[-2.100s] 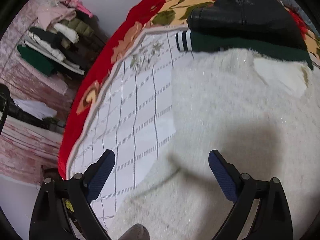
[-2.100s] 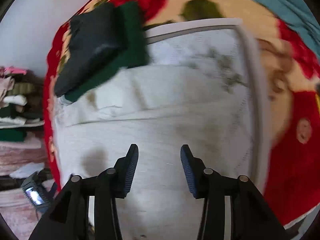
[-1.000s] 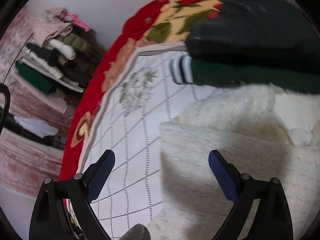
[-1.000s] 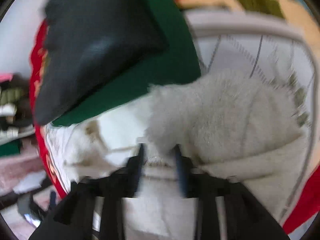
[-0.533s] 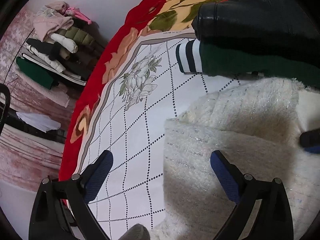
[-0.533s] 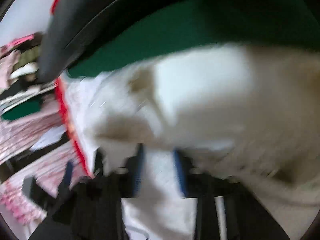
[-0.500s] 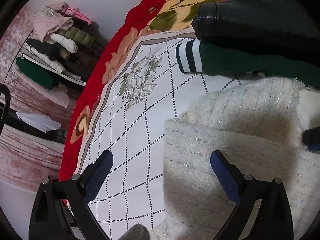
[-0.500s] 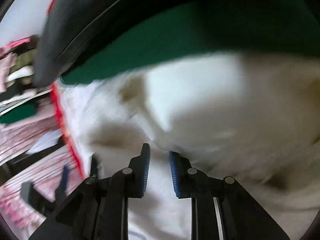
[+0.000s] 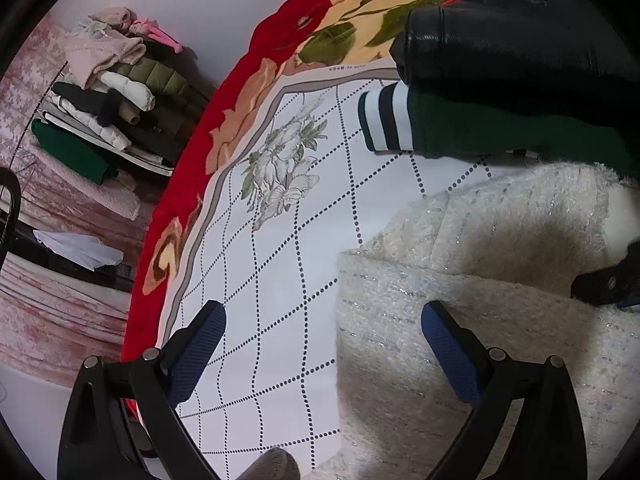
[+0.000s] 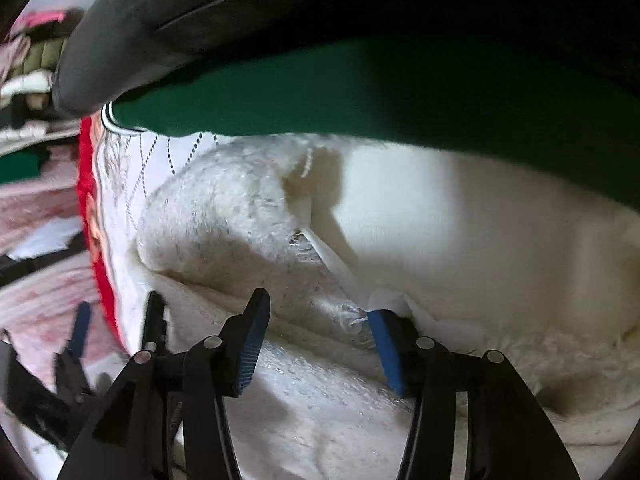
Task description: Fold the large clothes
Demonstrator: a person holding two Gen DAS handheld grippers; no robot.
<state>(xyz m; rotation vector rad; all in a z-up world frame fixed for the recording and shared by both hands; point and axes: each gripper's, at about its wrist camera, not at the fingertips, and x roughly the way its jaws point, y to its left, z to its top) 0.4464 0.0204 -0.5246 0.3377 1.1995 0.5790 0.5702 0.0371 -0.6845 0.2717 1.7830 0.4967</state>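
Observation:
A fluffy cream-white garment (image 9: pixel 472 320) lies folded over on the white checked bedsheet (image 9: pixel 280 260); it also fills the right wrist view (image 10: pixel 360 240), smooth lining showing. My left gripper (image 9: pixel 324 340) is open, its right finger over the garment's left edge, its left finger over the sheet. My right gripper (image 10: pixel 316 340) is open, low over the garment's folded edge, holding nothing. It shows at the right edge of the left wrist view (image 9: pixel 612 280).
A folded black leather jacket (image 9: pixel 520 52) lies on a folded green garment with striped cuff (image 9: pixel 460 132) just behind the white garment. A red floral blanket (image 9: pixel 240 120) borders the sheet. A pile of clothes (image 9: pixel 108 100) sits beyond the bed's left edge.
My right gripper was shut on the white garment, carried it toward the dark stack, and has now opened and let go. The left gripper stayed open and barely moved.

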